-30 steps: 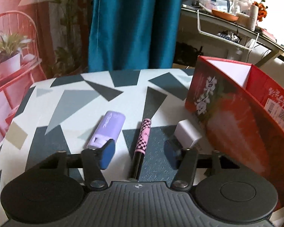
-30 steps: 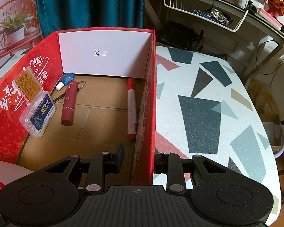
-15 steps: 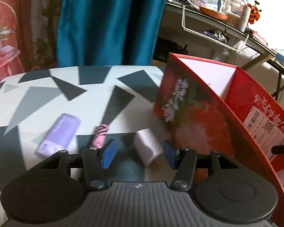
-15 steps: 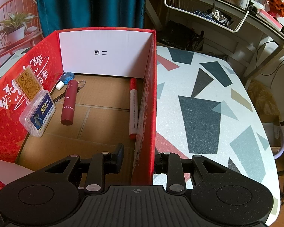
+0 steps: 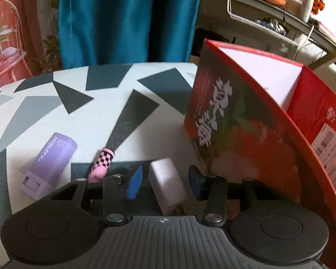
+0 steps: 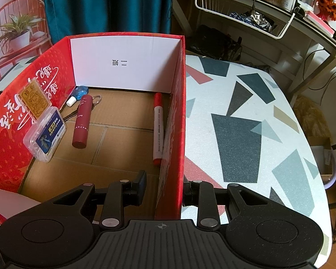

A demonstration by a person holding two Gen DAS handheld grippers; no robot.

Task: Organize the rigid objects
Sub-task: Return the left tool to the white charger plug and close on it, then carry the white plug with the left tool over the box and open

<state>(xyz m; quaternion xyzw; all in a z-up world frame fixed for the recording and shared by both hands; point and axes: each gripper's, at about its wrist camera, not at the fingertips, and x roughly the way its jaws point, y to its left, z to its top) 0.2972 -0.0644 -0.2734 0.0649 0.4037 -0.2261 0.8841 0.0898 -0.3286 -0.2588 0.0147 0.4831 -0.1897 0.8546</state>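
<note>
Left gripper closes around the white charger block; right gripper clamps the red box wall.
Its jaws have just been narrowing, pads not yet touching; centring the block low in frame should prevent it twisting.

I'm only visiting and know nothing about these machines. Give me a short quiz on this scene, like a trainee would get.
1. True or false: the white block sits between the left tool's jaws.
2. Which lies inside the red box? A) red-capped marker B) purple case C) pink checkered pen
3. Fill in: the right tool straddles the box's ____.

Key
1. True; the jaws have just been closing around it and do not press it yet.
2. A
3. wall
</note>
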